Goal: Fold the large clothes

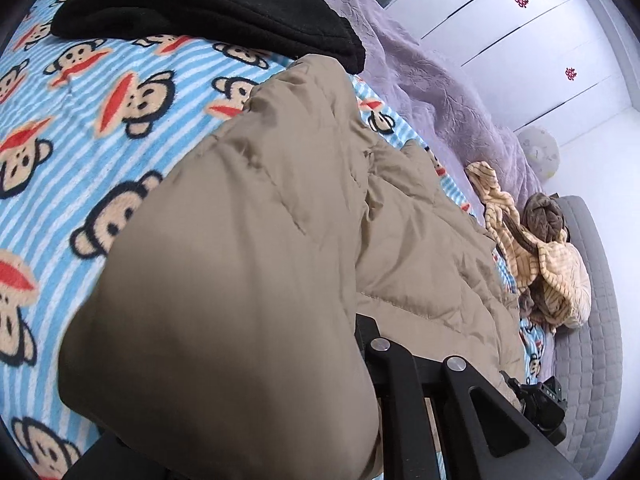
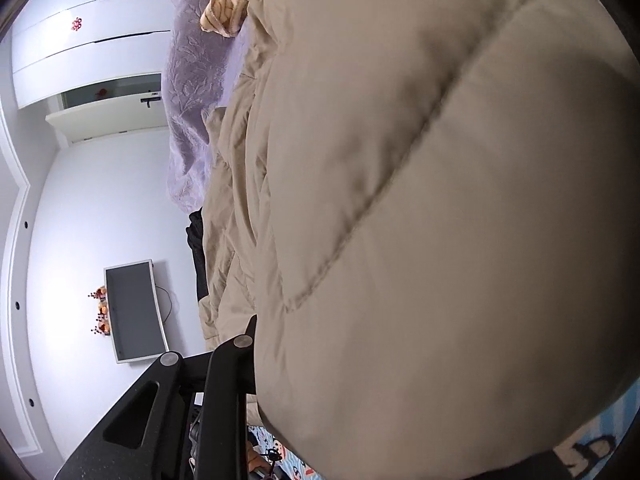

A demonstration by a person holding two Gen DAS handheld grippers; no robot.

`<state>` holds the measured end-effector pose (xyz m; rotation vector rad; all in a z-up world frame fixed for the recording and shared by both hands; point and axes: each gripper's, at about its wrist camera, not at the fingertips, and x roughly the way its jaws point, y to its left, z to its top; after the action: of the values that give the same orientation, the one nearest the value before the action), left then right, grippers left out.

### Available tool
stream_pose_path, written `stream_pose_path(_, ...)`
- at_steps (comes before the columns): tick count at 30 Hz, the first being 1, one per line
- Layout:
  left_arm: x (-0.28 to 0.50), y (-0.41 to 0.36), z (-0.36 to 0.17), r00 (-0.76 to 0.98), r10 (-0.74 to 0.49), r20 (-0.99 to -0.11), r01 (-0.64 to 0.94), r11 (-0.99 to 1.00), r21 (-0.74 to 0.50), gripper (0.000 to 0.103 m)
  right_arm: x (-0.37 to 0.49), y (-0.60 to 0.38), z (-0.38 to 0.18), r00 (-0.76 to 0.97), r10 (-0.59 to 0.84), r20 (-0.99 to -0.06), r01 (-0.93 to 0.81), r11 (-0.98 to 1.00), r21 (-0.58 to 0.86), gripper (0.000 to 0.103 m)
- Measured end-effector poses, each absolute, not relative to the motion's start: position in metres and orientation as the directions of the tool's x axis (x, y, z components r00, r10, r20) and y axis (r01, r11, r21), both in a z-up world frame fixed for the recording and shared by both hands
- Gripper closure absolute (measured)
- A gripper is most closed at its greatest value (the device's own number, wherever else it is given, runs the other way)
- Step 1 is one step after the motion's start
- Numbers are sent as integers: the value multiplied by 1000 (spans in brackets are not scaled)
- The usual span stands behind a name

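Note:
A large beige padded jacket (image 1: 248,240) lies on the bed, lifted and bunched close to both cameras. In the left wrist view it bulges over my left gripper (image 1: 360,330), whose one visible black finger (image 1: 394,364) presses into the fabric; the other finger and both tips are hidden. The jaws look shut on a fold of the jacket. In the right wrist view the jacket (image 2: 440,200) fills most of the picture. My right gripper (image 2: 256,332) pinches its edge, with one black finger (image 2: 228,368) showing and the tips buried in the cloth.
The bed carries a blue striped monkey-print blanket (image 1: 80,120), a black garment (image 1: 208,8) at the far end, a lilac bedspread (image 1: 440,92) and a tan striped plush heap (image 1: 540,264). A white wardrobe (image 1: 520,32) stands behind. A wall screen (image 2: 134,312) faces the bed.

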<state>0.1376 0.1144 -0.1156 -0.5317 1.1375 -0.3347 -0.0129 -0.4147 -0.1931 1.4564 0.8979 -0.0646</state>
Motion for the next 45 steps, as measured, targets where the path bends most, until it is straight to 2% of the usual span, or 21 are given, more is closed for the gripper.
stream_pose_path(12, 19, 168, -125, 225, -539, -812, 8, 834, -552, 86, -137, -354, -177, 650, 474, -594, 598, 163, 785, 75)
stream_pose_path(14, 7, 175, -131, 197, -514, -835, -27, 848, -529, 83, -160, -344, -175, 641, 474, -603, 615, 153, 774, 75)
stream_pose_path(17, -6, 188, -134, 210, -451, -867, -86, 875, -476, 64, -187, -326, -178, 604, 485, -633, 656, 148, 740, 72)
stream_pose_path(18, -10, 193, -133, 218, -422, -880, -110, 885, -452, 55, -192, -323, -181, 590, 489, -642, 671, 144, 727, 69)
stream_pose_path(19, -14, 198, -130, 228, -393, -891, -124, 896, -427, 54, -195, -321, -183, 582, 492, -648, 681, 141, 719, 68)
stream_pose_path(21, -20, 209, -123, 243, -354, -903, -135, 909, -393, 54, -196, -321, -185, 564, 489, -665, 701, 142, 699, 61)
stream_pose_path(27, -25, 243, -104, 307, -171, -936, -189, 953, -236, 54, -196, -322, -156, 478, 459, -749, 722, 279, 632, 55)
stream_pose_path(32, -19, 235, -132, 221, -75, -972, -162, 980, -112, 54, -202, -324, -132, 432, 364, -825, 756, 354, 551, 54)
stream_pose_path(36, -21, 220, -138, 199, 2, -980, -103, 994, -19, 53, -199, -339, -125, 343, 257, -904, 804, 418, 423, 54)
stream_pose_path(41, -28, 212, -122, 181, 29, -983, -57, 998, 19, 54, -201, -354, -143, 262, 224, -939, 833, 439, 337, 54)
stream_pose_path(45, -42, 202, -104, 177, 13, -984, -15, 1000, 11, 53, -225, -352, -123, 247, 221, -943, 821, 469, 325, 52)
